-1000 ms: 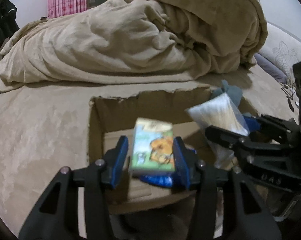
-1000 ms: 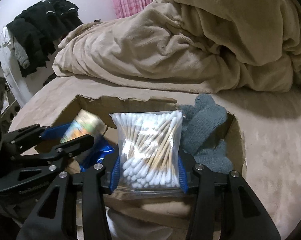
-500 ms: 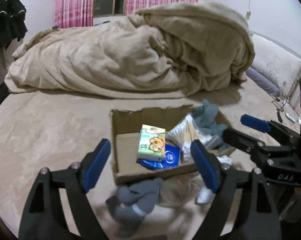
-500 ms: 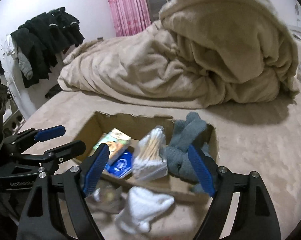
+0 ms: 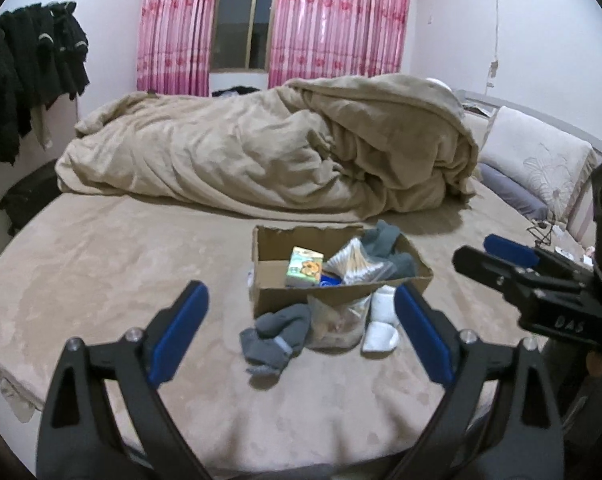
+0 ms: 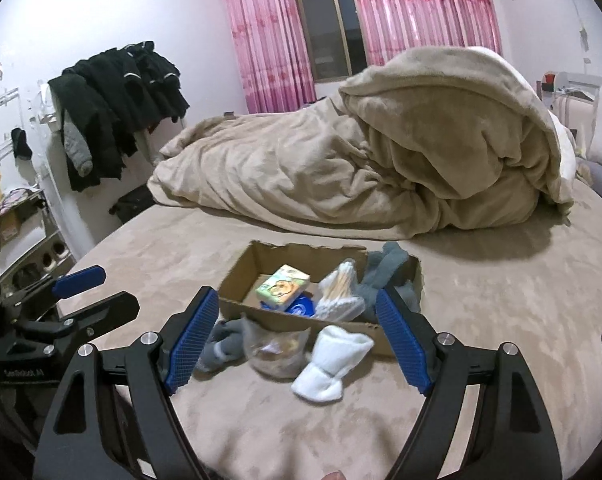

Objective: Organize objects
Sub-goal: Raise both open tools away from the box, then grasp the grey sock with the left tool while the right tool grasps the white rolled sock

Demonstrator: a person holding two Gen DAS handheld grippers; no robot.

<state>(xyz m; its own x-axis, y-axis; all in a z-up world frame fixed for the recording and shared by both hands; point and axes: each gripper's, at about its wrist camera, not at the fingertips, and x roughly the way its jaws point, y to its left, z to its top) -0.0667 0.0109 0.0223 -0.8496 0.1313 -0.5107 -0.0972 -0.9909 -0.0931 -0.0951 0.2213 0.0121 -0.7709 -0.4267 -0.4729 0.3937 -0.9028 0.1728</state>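
A cardboard box point(image 5: 269, 268) point(image 6: 237, 280) sits on the bed. Inside lie a green tissue pack point(image 5: 305, 267) point(image 6: 283, 289), a bag of cotton swabs point(image 5: 355, 264) point(image 6: 339, 292), a blue packet point(image 6: 300, 307) and grey socks point(image 5: 385, 240) point(image 6: 385, 272). In front of the box lie a grey sock point(image 5: 275, 332) point(image 6: 221, 340), a clear bag point(image 5: 337, 322) point(image 6: 277, 354) and a white sock point(image 5: 381, 322) point(image 6: 333, 362). My left gripper point(image 5: 301, 336) is open and empty, well back from the box. My right gripper point(image 6: 297, 340) is open and empty too.
A bunched beige blanket point(image 5: 281, 160) point(image 6: 381, 160) covers the back of the bed. Pillows point(image 5: 541, 164) lie at the right. Dark clothes point(image 6: 117, 96) hang on a rack at the left. Pink curtains point(image 5: 273, 20) frame a window.
Both grippers opened, dropping the tissue pack and the swab bag into the box, then pulled back and up away from it.
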